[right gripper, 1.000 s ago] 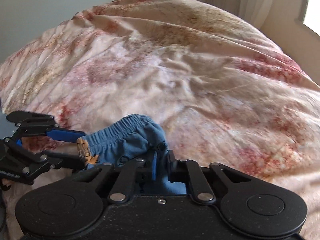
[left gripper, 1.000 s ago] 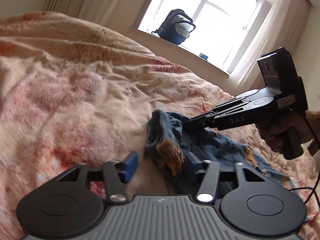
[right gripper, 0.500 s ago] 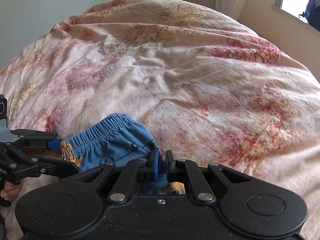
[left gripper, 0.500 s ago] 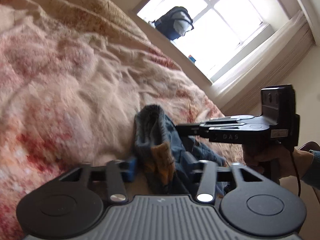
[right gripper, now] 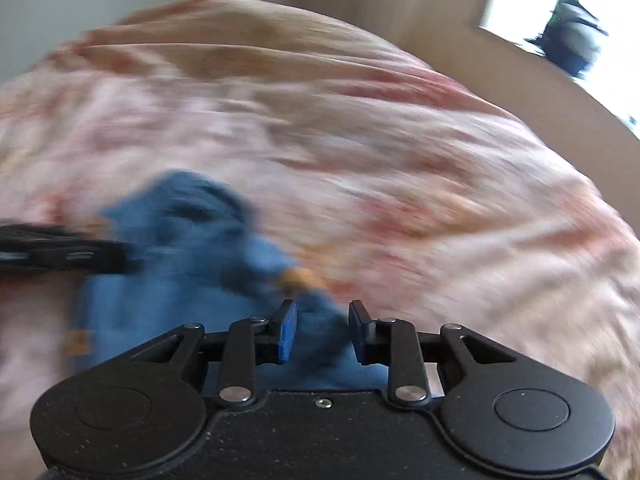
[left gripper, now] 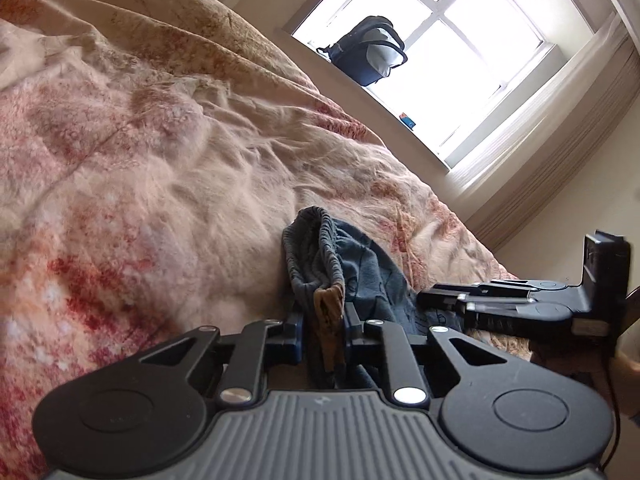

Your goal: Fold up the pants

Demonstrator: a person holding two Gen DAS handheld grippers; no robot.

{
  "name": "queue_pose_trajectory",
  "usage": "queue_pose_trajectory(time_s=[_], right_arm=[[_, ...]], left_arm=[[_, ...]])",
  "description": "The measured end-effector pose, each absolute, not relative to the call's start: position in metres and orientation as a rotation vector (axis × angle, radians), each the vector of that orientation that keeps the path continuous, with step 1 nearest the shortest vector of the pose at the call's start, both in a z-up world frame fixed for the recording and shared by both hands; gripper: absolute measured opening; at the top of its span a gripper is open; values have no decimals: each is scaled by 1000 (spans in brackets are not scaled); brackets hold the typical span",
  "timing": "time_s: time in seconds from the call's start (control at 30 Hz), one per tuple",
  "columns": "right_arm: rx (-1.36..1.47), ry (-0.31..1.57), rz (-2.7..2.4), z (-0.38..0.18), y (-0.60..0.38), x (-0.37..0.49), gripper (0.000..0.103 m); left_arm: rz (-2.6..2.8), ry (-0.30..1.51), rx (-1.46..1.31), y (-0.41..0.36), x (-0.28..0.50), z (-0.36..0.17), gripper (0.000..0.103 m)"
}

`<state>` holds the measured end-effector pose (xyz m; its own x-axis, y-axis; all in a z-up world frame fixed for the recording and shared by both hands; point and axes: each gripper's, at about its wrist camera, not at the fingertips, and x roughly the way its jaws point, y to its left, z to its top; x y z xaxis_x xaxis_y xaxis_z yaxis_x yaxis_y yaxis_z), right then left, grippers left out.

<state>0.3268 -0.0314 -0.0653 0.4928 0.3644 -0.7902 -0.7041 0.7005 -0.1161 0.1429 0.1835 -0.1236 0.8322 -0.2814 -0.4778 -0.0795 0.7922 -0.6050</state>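
Pants (left gripper: 320, 256), blue with a gathered waistband, lie bunched on the pink blanket (left gripper: 160, 184) near its close edge. In the left wrist view the left gripper (left gripper: 322, 334) has narrowed from a wide spread a second ago and its jaws are closing now, with the waistband end and its tan patch between the blue pads, which appear to press the cloth on both sides. To the right the other tool, the right gripper (left gripper: 424, 300), reaches in sideways by the cloth; whether it touches cannot be told from here. On the windowsill stands a backpack (left gripper: 368, 56), the only container in sight, unzipped at the top with something pale showing inside.

In the right wrist view, heavily blurred, the right gripper (right gripper: 322, 332) was pinched tight on the cloth half a second ago; its jaws are opening now, blue cloth between the pads but not clamped. The grip looks to be passing from right to left, so the left can hold the waistband for a fold.
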Motion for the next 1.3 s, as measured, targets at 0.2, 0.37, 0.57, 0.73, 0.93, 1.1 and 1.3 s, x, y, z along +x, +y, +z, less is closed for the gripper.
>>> queue_pose_trajectory(time_s=[0.2, 0.37, 0.57, 0.73, 0.93, 1.1, 1.3], right_arm=[[-356, 736, 585, -38, -75, 313, 57], [-459, 622, 574, -25, -114, 228, 85], [-506, 571, 445, -58, -138, 159, 93], [-575, 552, 520, -88, -129, 145, 94], [-484, 473, 486, -82, -149, 137, 96], [-330, 463, 395, -64, -200, 138, 99], [-78, 540, 300, -48, -288, 129, 99]], left_arm=[[-106, 571, -612, 179, 139, -115, 19], [-97, 546, -563, 171, 134, -103, 19], [-79, 516, -494, 158, 126, -87, 19], [-73, 469, -422, 140, 118, -64, 19], [-119, 424, -278, 94, 111, -25, 19], [-233, 405, -127, 41, 111, 5, 19], [-421, 405, 34, -42, 111, 22, 19]])
